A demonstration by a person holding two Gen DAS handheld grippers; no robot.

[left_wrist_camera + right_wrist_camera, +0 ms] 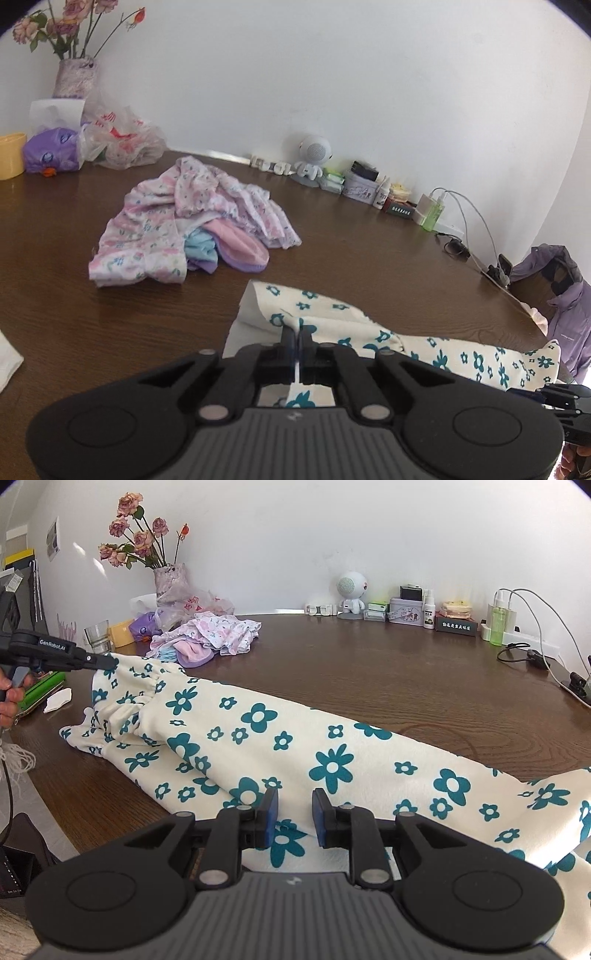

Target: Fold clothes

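A dark wooden table (369, 672) runs up to a white wall, with a vase of dried roses (170, 576), a small round white speaker figure (351, 590) and chargers lined along the back edge; a heap of pastel clothes (192, 221) sits crumpled toward the far left, well apart from the piece you are working on.

That piece, the cream flower-print trousers (277, 746), lies stretched across the near side of the table; its long axis runs from the gathered waistband at the far left of the right wrist view down to the legs at the near right, where they spill past the table edge.

Your left gripper (298, 332) has its jaws pinched together on a fold of the cloth at the waistband end, holding it slightly raised; the right wrist view shows the same gripper's tip buried in the fabric there.

Your right gripper (294, 806) hovers just above the leg section with its blue pads standing apart and nothing between them; the cloth lies directly beneath and ahead of it.

So each end of the garment has its own nearer hand: the waist is the left's, the legs the right's; I judge that any fold along the length would bring one end toward the other, and the right would have to close on the leg cloth under it to carry its share.
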